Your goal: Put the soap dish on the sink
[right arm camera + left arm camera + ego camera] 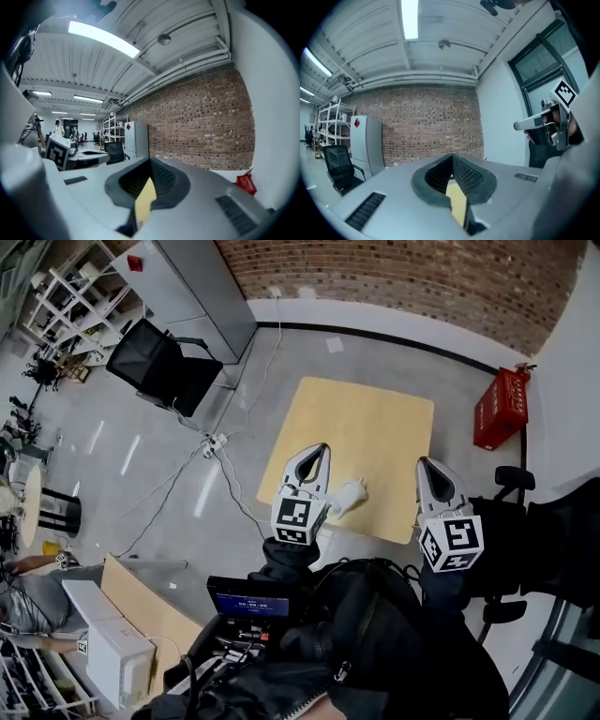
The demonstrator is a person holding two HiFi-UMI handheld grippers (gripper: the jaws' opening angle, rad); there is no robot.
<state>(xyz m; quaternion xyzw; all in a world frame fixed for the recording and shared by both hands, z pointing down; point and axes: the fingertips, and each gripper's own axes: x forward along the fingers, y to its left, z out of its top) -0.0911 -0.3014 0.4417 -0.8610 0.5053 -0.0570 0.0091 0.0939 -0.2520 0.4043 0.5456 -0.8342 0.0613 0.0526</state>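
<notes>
Holding the grey left hand-held gripper (322, 451) and the grey right hand-held gripper (424, 465) raised above a pale square wooden tabletop (384, 418), each with jaws pressed together on nothing. Down on that tabletop, spotting a small white moulded piece (349, 495), presumably the soap dish, perhaps already with the sink; too small to separate the two. Lies below and just right of the left gripper's tip in the head view, between both grippers, clearly nearer the left, long axis slanting from lower left to upper right. Calls for a descent first
</notes>
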